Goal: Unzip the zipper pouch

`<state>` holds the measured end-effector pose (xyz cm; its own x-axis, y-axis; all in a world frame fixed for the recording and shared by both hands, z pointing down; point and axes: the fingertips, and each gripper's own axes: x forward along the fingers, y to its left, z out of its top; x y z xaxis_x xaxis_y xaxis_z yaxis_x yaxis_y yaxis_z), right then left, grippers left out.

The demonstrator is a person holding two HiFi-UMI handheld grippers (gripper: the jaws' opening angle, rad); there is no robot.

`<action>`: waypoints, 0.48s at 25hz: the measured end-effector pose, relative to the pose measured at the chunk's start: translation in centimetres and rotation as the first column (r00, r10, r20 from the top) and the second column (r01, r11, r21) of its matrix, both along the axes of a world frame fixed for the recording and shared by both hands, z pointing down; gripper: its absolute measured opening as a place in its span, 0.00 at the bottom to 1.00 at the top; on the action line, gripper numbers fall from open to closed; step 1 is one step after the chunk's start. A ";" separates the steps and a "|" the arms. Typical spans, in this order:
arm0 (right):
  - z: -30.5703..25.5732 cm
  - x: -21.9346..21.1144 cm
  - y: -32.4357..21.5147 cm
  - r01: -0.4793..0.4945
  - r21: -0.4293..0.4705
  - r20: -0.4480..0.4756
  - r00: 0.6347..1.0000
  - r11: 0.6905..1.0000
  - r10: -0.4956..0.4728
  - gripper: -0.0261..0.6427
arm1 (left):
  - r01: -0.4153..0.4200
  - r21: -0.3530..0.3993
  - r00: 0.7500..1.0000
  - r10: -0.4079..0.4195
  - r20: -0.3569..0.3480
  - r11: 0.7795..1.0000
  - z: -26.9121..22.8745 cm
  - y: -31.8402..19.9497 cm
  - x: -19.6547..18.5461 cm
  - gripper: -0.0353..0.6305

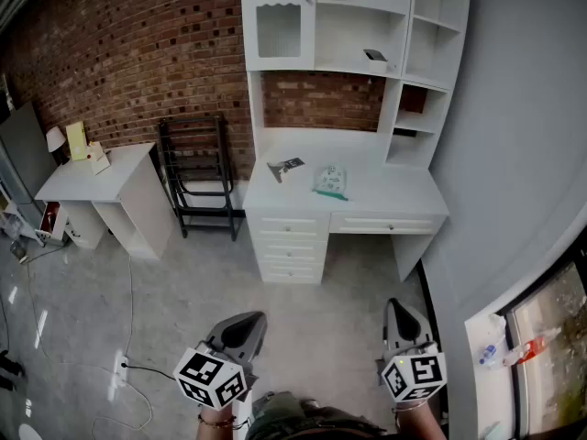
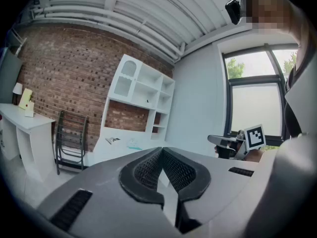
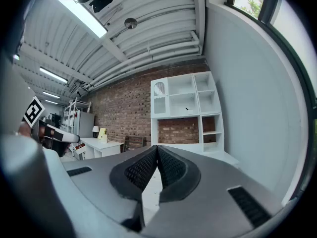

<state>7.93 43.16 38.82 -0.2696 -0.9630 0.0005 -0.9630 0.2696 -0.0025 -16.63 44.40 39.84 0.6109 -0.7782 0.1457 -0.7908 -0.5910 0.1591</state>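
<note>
Distant zipper pouch (image 1: 331, 182), zipper indiscernible

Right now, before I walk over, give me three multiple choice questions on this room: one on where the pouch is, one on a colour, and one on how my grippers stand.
1. Where does the zipper pouch lie?
A) on the white desk below the shelves
B) on the floor
C) on a top shelf

2. What colour is the folding rack beside the desk?
A) white
B) black
C) red

3. How do the left gripper and the right gripper stand?
A) both shut and empty
B) both wide open
C) one shut on a cable

Answers:
1. A, the pouch rests on the desk top, far ahead of both grippers.
2. B, its frame shows black in the head view.
3. A, in each gripper view the jaws meet with nothing between them.
</note>
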 end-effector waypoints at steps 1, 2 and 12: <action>-0.2 0.0 0.0 0.000 0.001 0.004 1.000 1.000 0.000 0.04 | 0.002 0.003 1.000 -0.002 0.013 1.000 -0.1 0.1 -0.1 0.06; -0.4 -0.1 0.1 0.001 0.002 0.006 1.000 1.000 -0.001 0.04 | 0.005 0.005 1.000 -0.005 0.024 1.000 -0.1 0.2 -0.1 0.06; -0.2 0.1 0.7 0.006 0.016 0.020 1.000 1.000 -0.006 0.04 | 0.004 0.018 1.000 -0.004 0.008 1.000 0.2 0.7 -0.1 0.06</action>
<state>8.02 43.86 38.61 -0.2754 -0.9611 -0.0199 -0.9611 0.2758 -0.0176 -16.70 45.05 39.99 0.6070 -0.7830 0.1359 -0.7941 -0.5910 0.1422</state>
